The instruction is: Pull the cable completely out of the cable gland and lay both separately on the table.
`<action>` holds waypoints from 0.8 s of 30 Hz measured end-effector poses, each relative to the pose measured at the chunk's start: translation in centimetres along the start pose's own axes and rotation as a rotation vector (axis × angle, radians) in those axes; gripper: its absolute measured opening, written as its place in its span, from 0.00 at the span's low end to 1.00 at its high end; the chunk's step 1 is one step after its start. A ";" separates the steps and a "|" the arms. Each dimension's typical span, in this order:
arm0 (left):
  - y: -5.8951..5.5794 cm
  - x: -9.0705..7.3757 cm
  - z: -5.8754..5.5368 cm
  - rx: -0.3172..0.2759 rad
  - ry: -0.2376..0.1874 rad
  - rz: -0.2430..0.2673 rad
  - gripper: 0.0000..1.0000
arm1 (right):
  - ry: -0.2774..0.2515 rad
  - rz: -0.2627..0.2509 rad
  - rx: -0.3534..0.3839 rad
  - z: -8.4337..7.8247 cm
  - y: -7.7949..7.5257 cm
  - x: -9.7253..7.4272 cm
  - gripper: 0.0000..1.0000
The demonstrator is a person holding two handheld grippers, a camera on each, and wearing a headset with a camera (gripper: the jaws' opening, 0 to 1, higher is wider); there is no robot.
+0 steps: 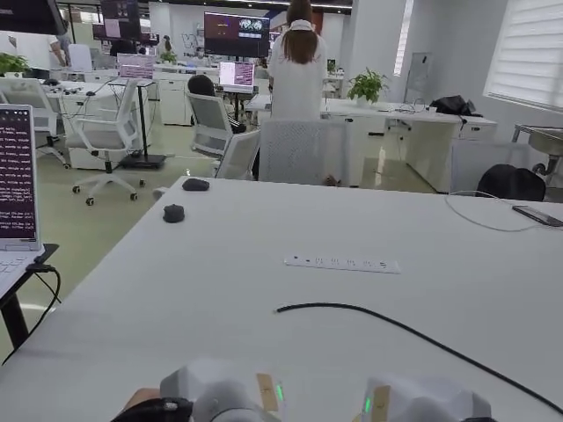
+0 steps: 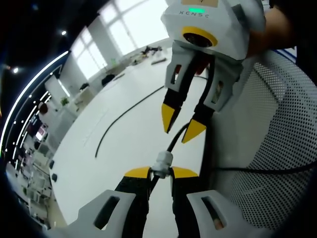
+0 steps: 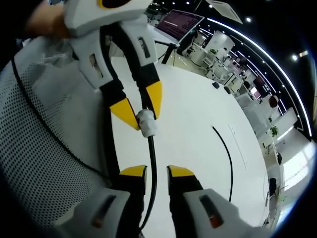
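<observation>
Grip check first: found left gripper [image 2: 161, 172] with yellow wedge-tipped jaws clamped on the small white cable gland [image 2: 162, 161], a stubby round plastic fitting held up off the table [image 1: 220, 290]. Saw the thin black cable [image 3: 151, 148], smooth and round, seated in the gland and running straight out between the black, yellow-tipped jaws of right gripper [image 3: 157, 171], set apart on either side and not pinching it. Traced more of the cable lying in a long loose curve across the matte white table, free end near a flat white power strip [image 1: 341, 263]. Noted perforated white mesh [image 2: 282, 124] close beside both grippers.
</observation>
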State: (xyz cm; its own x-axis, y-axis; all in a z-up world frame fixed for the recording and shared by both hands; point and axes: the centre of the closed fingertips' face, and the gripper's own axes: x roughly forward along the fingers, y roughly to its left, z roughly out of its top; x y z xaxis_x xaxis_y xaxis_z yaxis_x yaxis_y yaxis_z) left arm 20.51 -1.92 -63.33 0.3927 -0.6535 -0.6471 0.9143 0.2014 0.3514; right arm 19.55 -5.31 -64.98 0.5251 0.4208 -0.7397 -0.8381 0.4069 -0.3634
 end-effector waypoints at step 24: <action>0.6 -0.2 0.0 -0.013 -0.001 0.025 0.16 | 0.048 -0.052 -0.027 -0.8 -1.0 -0.5 0.03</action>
State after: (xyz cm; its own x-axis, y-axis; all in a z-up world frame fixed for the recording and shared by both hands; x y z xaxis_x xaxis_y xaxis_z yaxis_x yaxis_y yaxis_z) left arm 20.95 -1.65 -63.01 0.4158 -0.6490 -0.6371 0.9052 0.2275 0.3590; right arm 19.96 -6.59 -64.73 0.5612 0.3601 -0.7453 -0.8137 0.4048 -0.4171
